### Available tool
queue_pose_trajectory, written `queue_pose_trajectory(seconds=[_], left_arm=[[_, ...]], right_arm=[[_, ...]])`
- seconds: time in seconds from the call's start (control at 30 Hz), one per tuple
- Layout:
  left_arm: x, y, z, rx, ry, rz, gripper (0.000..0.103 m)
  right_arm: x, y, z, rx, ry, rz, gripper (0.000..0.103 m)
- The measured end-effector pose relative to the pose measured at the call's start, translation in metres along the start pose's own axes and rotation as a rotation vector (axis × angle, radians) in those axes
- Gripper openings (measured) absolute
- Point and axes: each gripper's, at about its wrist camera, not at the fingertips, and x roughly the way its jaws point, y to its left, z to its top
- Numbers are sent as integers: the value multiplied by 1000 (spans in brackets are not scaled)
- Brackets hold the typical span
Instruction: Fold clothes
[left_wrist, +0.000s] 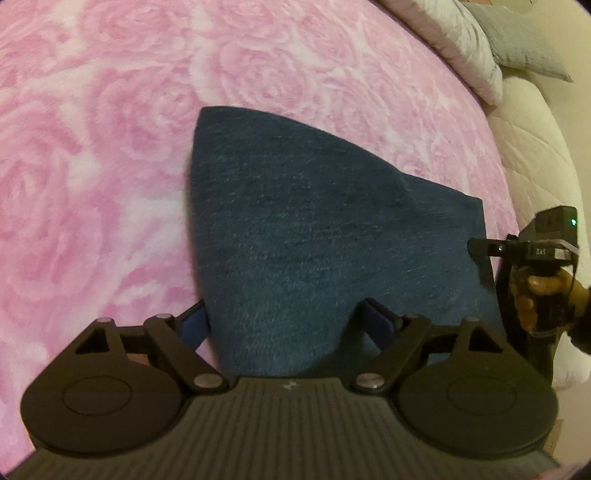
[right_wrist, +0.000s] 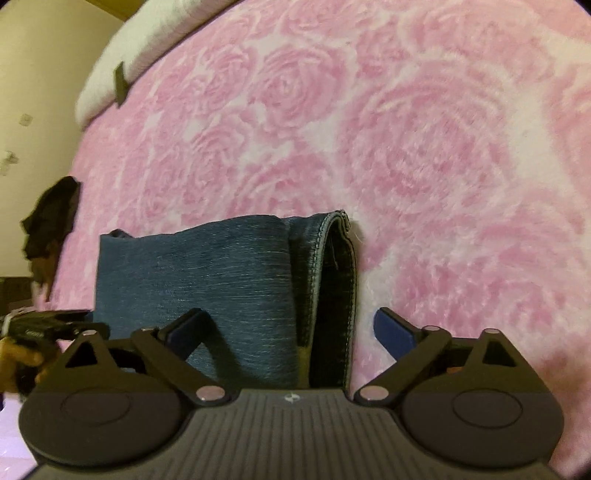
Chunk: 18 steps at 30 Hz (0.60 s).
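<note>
Folded dark-blue jeans (left_wrist: 317, 236) lie flat on the pink rose-patterned bed cover (left_wrist: 110, 147). Both the left tongs (left_wrist: 284, 321) and right tongs (right_wrist: 291, 328) gape wide over the jeans' near edge, gripping nothing. Pillows (left_wrist: 480, 48) lie far right.

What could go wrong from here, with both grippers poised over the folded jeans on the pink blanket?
1. The left gripper is open astride one corner of the jeans; closing there may pinch only the top layer.
2. The right gripper is open over the stitched hem, where layers gape, so one could slip out.
3. The plush blanket lies directly beneath; fingers could snag it too.
</note>
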Motion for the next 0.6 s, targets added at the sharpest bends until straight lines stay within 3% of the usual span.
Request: queue_pose_trajectory(seconds=[0.17,0.33,0.53,0.57,0.6], left_arm=[[5,-1,2,14,3,-15,87],[6,-5,5,21,7,-10,87],[9,-7,11,59,25,-27,80],[7,-8,11,62,23,-33,77],[5,-9,11,66,20,-38,67]], right_arm=[[5,-7,1,-11,1,72,102],[3,-10,-7,51,3,151,79],[14,-23,-2,65,37,239,76],[13,-23,-1,71,40,246,73],[11,-22,-2,84,41,262,55]])
